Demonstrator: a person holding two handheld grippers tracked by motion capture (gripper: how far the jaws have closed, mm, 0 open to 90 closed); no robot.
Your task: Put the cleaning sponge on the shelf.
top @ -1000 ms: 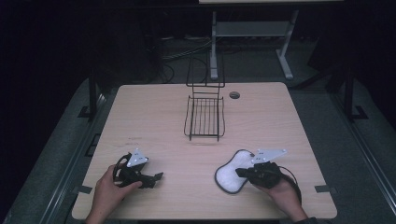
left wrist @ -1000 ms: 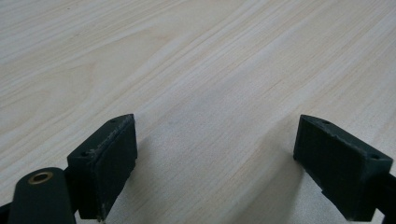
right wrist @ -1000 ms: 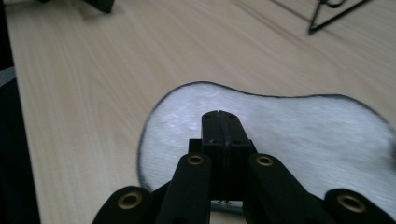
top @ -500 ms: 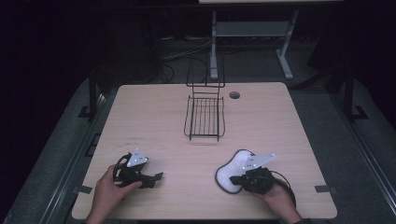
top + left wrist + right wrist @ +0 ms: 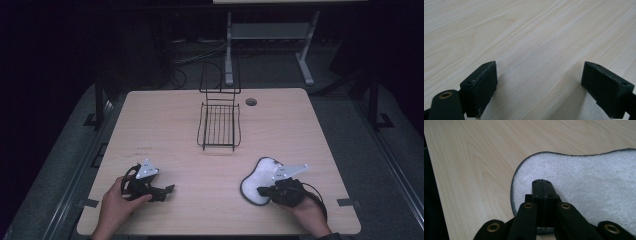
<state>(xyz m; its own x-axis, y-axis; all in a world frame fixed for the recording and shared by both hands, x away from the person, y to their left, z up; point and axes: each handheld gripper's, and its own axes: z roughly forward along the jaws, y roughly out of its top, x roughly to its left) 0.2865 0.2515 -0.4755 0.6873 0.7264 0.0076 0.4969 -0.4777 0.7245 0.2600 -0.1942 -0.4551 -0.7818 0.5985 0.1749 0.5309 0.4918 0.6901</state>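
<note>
left gripper [image 5: 167,190]: resting near-left on the counter [image 5: 175,125], jaws spread wide, gripping nothing | right gripper [image 5: 262,190]: jaws pressed together over the near edge of the white pad [image 5: 584,185], lying near-right | wire basket [image 5: 219,126]: sitting mid-counter, farther back

I'm seeing the desk [image 5: 165,115] as pale wood-grain laminate w/ a smooth, satin-matt face; grain streaks are running long and fine under the left gripper [image 5: 537,85], whose pads are looking like matt black rubber or plastic, a bit pitted at the edges. The right gripper [image 5: 541,187] is showing the same matt black plastic w/ brass-coloured rivets. The white pad [image 5: 596,182] is reading as fuzzy, nubbly cloth w/ a dark stitched border. The basket [image 5: 219,126] is looking like thin black wire, prob. coated metal, slightly glossy. Grey plates atop both grippers are looking like dull metal.
</note>
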